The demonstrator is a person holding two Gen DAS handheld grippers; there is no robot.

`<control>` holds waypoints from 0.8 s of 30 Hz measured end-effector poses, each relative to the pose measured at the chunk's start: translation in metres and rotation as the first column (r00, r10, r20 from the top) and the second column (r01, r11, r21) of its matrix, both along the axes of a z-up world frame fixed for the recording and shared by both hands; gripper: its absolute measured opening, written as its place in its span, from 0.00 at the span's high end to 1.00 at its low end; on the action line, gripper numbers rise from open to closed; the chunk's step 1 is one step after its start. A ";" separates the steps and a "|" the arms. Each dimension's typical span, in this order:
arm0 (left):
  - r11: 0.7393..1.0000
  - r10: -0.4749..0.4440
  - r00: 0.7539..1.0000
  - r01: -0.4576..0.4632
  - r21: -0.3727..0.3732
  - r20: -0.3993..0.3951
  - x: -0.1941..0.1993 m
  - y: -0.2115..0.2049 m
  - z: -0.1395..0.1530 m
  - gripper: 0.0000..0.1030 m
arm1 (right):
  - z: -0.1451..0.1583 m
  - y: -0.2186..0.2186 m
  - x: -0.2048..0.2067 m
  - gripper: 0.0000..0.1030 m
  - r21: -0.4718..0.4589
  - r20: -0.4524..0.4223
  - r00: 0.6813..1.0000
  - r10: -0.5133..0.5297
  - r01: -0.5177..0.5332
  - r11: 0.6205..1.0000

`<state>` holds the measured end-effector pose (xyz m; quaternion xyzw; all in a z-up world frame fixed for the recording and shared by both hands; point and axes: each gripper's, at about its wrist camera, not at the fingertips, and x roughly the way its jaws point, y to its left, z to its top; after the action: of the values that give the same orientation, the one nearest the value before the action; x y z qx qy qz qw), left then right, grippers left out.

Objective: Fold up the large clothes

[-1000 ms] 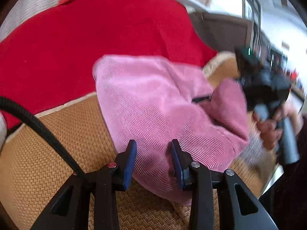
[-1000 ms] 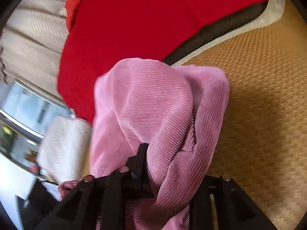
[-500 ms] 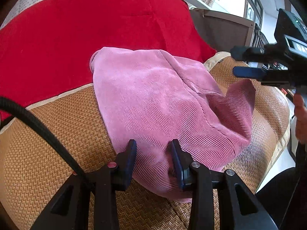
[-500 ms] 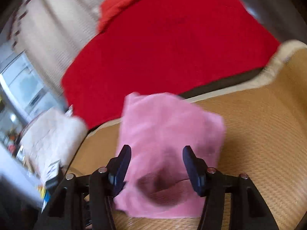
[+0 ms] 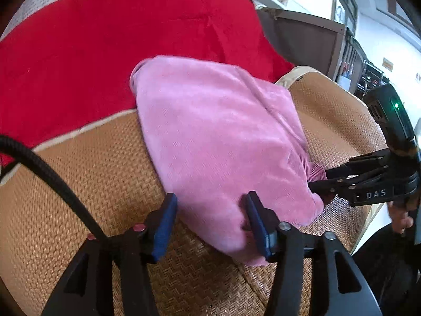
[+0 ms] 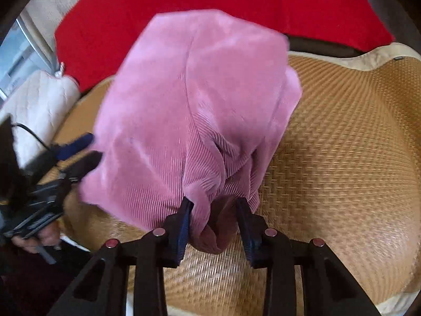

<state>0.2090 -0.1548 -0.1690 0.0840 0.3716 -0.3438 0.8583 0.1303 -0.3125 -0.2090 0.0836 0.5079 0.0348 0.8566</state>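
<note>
Your left gripper point(image 5: 210, 220) is opening astride the pink corduroy garment point(image 5: 218, 137); your right gripper point(image 6: 214, 222) is closing around its bunched hem, which could drag the fold askew.

The only legible text was "DAS", in pale capital letters on the black body of the right hand-held gripper point(image 5: 318, 184), at the right of the left wrist view. A small orange sign point(image 5: 387, 64) hung on the far wall, too blurred to read.
</note>
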 end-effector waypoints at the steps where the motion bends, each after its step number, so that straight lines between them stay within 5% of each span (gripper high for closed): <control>1: 1.000 0.003 0.999 -0.004 -0.016 -0.036 0.003 0.005 -0.002 0.45 | -0.001 0.002 0.003 0.53 -0.015 0.008 1.000 -0.009 0.009 1.000; 2: 0.999 0.003 0.997 -0.005 -0.033 -0.075 0.007 0.010 -0.004 0.45 | 0.000 0.002 0.004 0.46 -0.028 0.004 1.000 -0.018 0.018 0.999; 6: 0.995 0.011 0.991 -0.024 -0.095 -0.131 0.013 0.024 -0.003 0.43 | 0.011 -0.008 0.002 0.44 0.049 -0.018 0.999 -0.035 0.036 0.998; 16: 0.976 -0.015 1.000 0.020 -0.217 0.027 0.000 0.047 0.037 0.36 | 0.111 -0.036 -0.007 0.42 0.089 0.219 0.974 -0.066 0.047 0.995; 20: 0.987 0.040 0.999 -0.034 -0.160 0.033 0.006 0.037 0.032 0.28 | 0.114 -0.022 0.024 0.42 0.093 0.280 0.957 -0.080 0.056 0.994; 24: 0.999 0.040 0.999 -0.040 -0.007 0.020 0.008 0.014 0.007 0.25 | 0.094 -0.011 0.083 0.43 0.132 0.260 0.960 -0.105 0.073 0.989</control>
<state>0.2170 -0.1411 -0.1617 0.0774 0.3635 -0.3270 0.8689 0.2134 -0.3233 -0.1149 0.1529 0.3810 0.0378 0.9111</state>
